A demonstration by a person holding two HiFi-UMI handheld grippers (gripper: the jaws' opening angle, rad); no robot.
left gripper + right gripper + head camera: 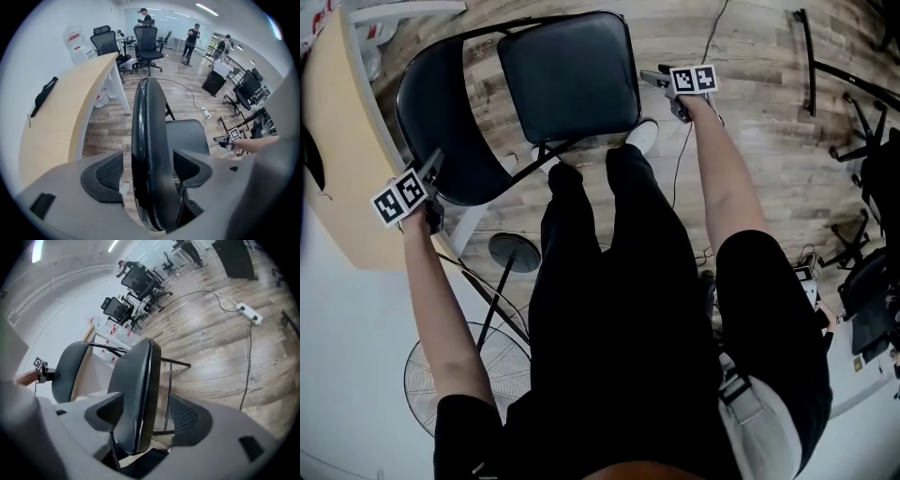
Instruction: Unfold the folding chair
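Wooden floor [750,56] bears the folding chair [572,84] just beside the table [337,159]; my left gripper [149,171] straddles its table-side backrest [147,136], my right gripper [145,420] the seat [136,390], both with jaws spread clear, presumably to release the unfolded chair.

Black trousers [609,281], black short sleeves [759,277], white shoe [645,134], grey left gripper [149,168] and right gripper [143,418], black mesh pads [108,172], black-and-white marker cubes [694,79]

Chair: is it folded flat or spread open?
Spread, at least mostly: the seat lies face up, angled well away from the backrest.
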